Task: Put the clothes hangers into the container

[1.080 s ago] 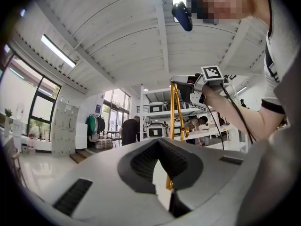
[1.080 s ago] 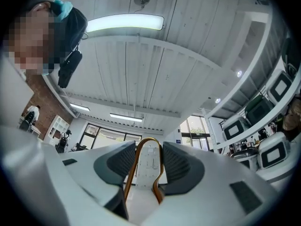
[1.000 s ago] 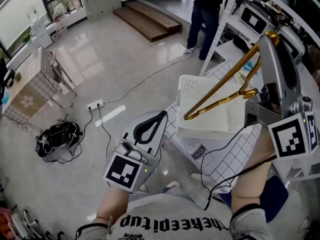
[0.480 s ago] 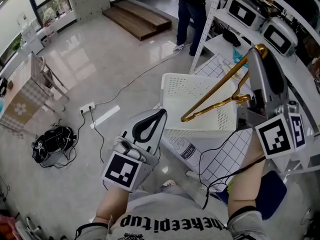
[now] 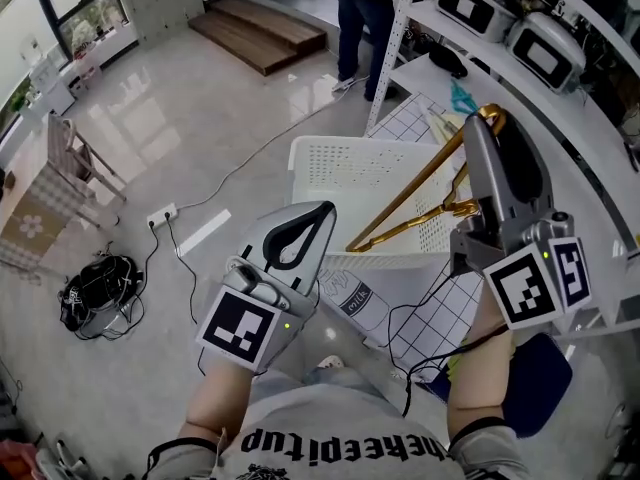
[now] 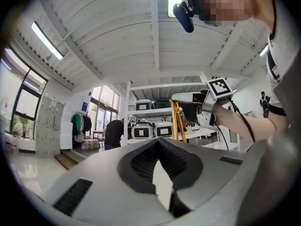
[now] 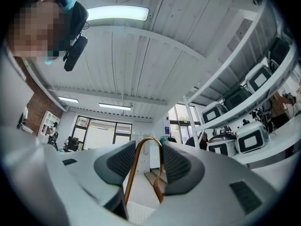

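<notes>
A golden clothes hanger (image 5: 428, 175) hangs in the air over the white perforated basket (image 5: 340, 168) on the floor. My right gripper (image 5: 481, 124) is shut on the hanger near its hook, and the arms slant down to the left across the basket's opening. In the right gripper view the golden hook (image 7: 160, 173) runs up between the two pads of the right gripper (image 7: 143, 150), with the basket's edge (image 7: 137, 213) below. My left gripper (image 5: 322, 211) stands left of the basket, shut and empty. From the left gripper (image 6: 159, 142) view the hanger (image 6: 175, 121) shows ahead.
White shelves with boxy appliances (image 5: 545, 53) run along the right. A person (image 5: 358, 13) stands at the far end. A milk carton box (image 5: 352, 298) and a gridded mat (image 5: 432, 298) lie by the basket. Cables, a power strip (image 5: 160, 211) and a black bag (image 5: 95, 293) lie at left.
The right gripper and the hanger have shifted left and lower in the head view, staying over the basket, which now shows more to the left. The left gripper has hardly moved.
</notes>
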Demonstrator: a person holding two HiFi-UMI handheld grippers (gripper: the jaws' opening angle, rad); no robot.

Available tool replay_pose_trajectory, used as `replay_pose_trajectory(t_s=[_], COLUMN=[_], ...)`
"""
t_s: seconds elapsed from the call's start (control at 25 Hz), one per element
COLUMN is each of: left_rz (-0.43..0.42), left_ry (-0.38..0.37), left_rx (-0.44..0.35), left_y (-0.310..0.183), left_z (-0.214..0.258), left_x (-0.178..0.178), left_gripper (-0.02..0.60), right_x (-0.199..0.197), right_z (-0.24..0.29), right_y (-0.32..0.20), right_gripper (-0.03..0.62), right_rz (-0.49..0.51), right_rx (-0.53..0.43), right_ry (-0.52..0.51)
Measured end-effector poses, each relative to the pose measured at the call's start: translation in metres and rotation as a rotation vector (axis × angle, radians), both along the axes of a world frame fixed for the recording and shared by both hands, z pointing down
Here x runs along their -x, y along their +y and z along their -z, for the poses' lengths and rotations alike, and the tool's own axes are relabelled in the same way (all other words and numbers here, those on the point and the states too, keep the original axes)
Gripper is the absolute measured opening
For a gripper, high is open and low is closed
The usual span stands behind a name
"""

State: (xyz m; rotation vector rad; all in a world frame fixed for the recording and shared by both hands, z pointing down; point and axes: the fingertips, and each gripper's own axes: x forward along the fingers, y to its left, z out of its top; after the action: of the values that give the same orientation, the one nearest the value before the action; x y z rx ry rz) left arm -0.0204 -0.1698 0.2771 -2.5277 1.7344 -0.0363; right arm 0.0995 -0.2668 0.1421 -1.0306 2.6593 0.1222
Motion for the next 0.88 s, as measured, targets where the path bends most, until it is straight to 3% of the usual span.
replay_pose_trajectory(t_s=[0.44, 0.88], left_rz=[-0.082, -0.303], left_ry=[-0.005, 0.005], left_rx=[0.008, 0.029], left_y=[-0.021, -0.068], left_z=[-0.010, -0.005], left_x=[-0.030, -0.021], left_gripper=[0.020, 0.020], right_x=[-0.025, -0.016], right_z=[-0.029, -0.035], right_y=[-0.001, -0.028], right_gripper=[0.195, 0.195], right_rz=[-0.025, -0.202], right_rx=[0.041, 0.098], right_ry=[-0.013, -0.054])
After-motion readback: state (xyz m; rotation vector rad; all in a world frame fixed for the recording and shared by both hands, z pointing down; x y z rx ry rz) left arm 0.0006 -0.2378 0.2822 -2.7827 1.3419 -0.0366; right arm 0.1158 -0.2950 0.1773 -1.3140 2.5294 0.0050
